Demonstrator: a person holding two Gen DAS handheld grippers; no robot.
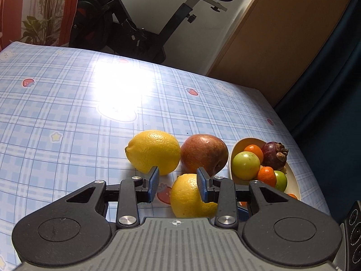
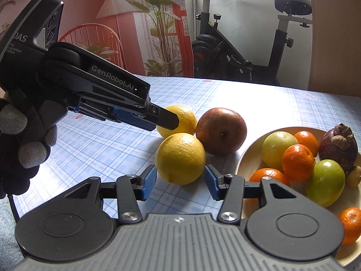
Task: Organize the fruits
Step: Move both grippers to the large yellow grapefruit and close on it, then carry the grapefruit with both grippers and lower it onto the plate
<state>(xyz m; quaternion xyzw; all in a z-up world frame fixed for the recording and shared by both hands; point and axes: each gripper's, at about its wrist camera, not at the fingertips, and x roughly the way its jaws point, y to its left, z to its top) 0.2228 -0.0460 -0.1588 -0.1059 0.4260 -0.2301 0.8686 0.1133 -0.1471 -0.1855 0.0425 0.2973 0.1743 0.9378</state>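
While the gloved hand (image 2: pixel 21 144) at far left holds the left gripper (image 2: pixel 165 122) slanted down over the checked tablecloth (image 2: pixel 108 149), its jaws stand narrowly apart w/ nothing pinched, tips in front of the far lemon (image 2: pixel 187 118). Next right, near lemon (image 2: pixel 180 158) sits on the cloth, touching the far one & the red apple (image 2: pixel 221 131). Right gripper (image 2: pixel 180 181) is just short of the near lemon, jaws part-open either side, pads not pressing. Far right, cream bowl (image 2: pixel 250 158) holds green fruits (image 2: pixel 278 149), mandarins (image 2: pixel 297 162) & a mangosteen (image 2: pixel 338 144).
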